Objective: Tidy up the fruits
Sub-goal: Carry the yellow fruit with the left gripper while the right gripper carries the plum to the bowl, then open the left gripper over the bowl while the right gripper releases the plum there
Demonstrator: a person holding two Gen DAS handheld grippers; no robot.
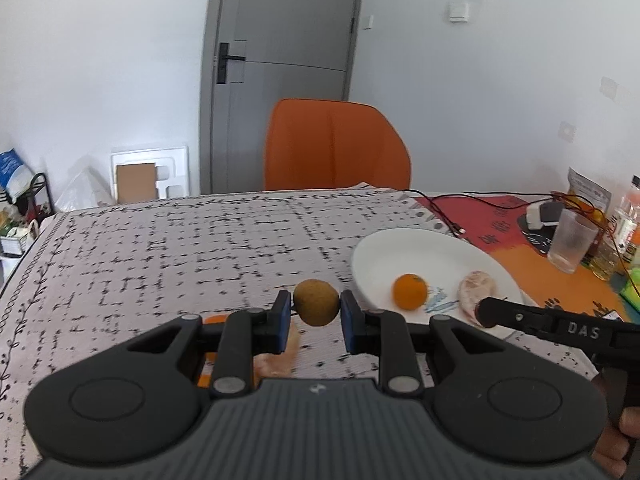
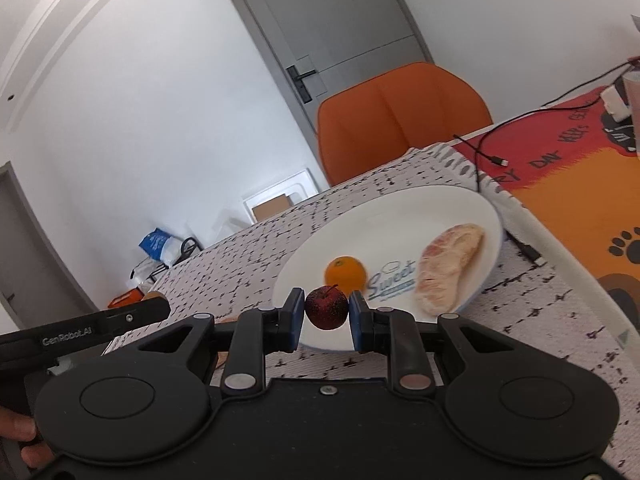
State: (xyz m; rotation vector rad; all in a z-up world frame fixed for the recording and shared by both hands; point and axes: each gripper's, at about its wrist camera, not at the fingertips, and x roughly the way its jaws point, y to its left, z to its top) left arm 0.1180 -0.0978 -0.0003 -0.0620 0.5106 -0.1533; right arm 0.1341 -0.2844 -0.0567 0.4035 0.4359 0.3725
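My left gripper (image 1: 316, 307) is shut on a brown kiwi (image 1: 316, 302) and holds it above the patterned tablecloth, left of a white plate (image 1: 400, 252). An orange (image 1: 409, 291) and a peeled pomelo segment (image 1: 474, 293) lie on the plate. My right gripper (image 2: 326, 309) is shut on a small dark red apple (image 2: 327, 307) over the near rim of the plate (image 2: 380, 216), beside the orange (image 2: 345, 275) and the pomelo segment (image 2: 448, 268). Under the left gripper lie another pomelo piece (image 1: 280, 356) and an orange fruit (image 1: 214, 319), partly hidden.
An orange chair (image 1: 336, 146) stands at the far table edge. Black cables (image 1: 448, 208), a glass (image 1: 570, 240) and bottles (image 1: 628, 216) sit at the right on a red and orange mat (image 2: 568, 184). Boxes and bags lie on the floor at the left.
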